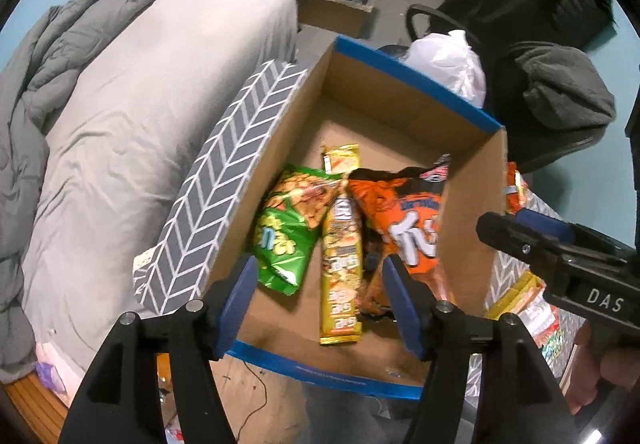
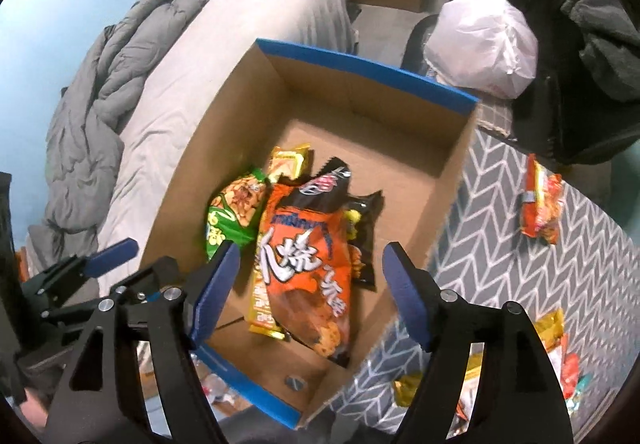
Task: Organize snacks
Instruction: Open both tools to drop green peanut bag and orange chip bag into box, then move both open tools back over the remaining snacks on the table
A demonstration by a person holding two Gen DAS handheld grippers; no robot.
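Down in the cardboard box (image 2: 400, 92) sit the snacks: an orange bag (image 2: 304, 264) on top, a long yellow pack (image 1: 342, 272) beside it, a green bag (image 1: 284, 228) further left. Both grippers hover right over them, left gripper (image 1: 320, 304) and right gripper (image 2: 310, 292) each spread apart, pinching nothing. More packets (image 2: 540, 204) wait on the chevron cloth (image 2: 560, 264) just outside the box wall. My guess: next is fetching those. Lift clear of the box rim first so nothing snags, then grab each pack mid-body so it doesn't flop, and lay it flat beside the others
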